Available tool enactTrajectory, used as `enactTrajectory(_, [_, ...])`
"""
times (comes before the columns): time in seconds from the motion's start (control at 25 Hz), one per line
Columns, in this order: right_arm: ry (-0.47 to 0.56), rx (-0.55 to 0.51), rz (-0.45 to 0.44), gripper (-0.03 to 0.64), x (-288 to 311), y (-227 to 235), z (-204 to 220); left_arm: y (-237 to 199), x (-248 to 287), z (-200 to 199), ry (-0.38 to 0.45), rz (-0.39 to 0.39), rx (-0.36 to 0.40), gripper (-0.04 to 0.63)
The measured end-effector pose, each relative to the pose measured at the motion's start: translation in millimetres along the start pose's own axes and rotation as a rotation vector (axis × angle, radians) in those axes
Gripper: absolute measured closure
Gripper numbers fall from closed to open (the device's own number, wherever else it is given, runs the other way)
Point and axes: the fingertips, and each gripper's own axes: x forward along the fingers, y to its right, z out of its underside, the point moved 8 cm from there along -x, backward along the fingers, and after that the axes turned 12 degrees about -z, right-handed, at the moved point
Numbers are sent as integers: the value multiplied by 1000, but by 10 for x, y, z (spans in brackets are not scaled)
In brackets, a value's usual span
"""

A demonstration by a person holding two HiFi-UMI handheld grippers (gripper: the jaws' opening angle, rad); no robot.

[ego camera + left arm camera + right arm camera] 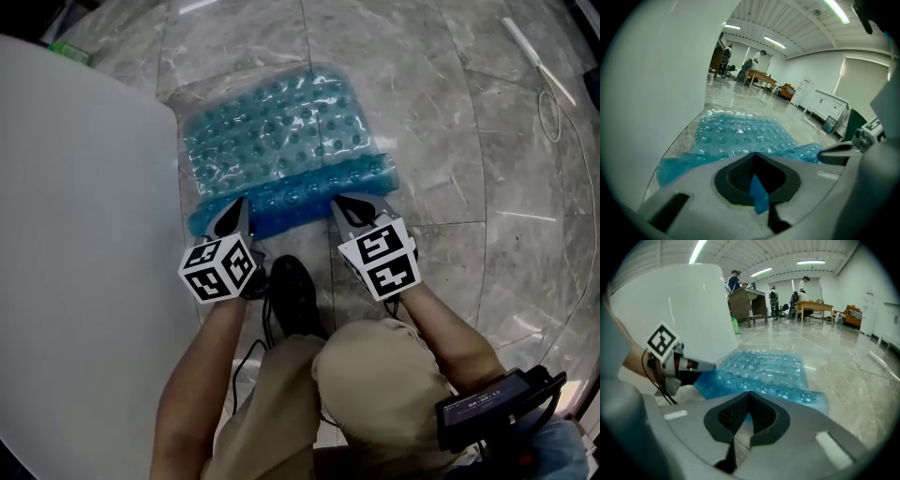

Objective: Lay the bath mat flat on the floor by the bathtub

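Head view: bath mat [272, 141] lies on floor [441, 141] at 12 o'clock, bathtub [75, 234] at 9; left gripper [239, 212] and right gripper [346, 208] both clamped on its doubled near edge, and the thin pinch may slip mid-pull, leaving that fold curled under.

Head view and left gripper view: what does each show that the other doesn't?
Only the head view: the person's black shoe and a black device. Only the left gripper view: far-off people at a table, ceiling lights, and a bit of the bath mat pinched in the left gripper. Both: the blue bath mat, the white bathtub, the right gripper.
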Motion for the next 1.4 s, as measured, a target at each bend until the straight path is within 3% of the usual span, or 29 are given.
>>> enactTrajectory(0.16, [77, 9, 32, 609, 15, 40, -211, 5, -18, 113, -11, 5, 10, 588])
enactTrajectory(0.36, [-13, -14, 64, 609, 320, 63, -187, 5, -191, 297, -27, 84, -19, 588])
enactTrajectory(0.6, [-50, -126, 113, 611, 428, 32, -68, 48, -764, 231, 60, 123, -81, 588])
enactTrajectory(0.76, [-38, -96, 98, 611, 432, 63, -41, -54, -1297, 294, 119, 139, -44, 588])
enactTrajectory(0.88, [-40, -67, 94, 611, 434, 61, -18, -256, -1508, 397, 131, 95, -104, 588])
enactTrajectory(1.0, [-50, -40, 83, 611, 456, 73, -3, -350, -1425, 471, 112, 78, -164, 588])
enactTrajectory(1.2, [-42, -40, 69, 611, 486, 61, -82, -292, -1091, 440, 109, 96, -168, 588])
enactTrajectory(1.4, [-47, -24, 155, 611, 381, -106, -32, -139, -877, 222, 109, 116, -142, 588])
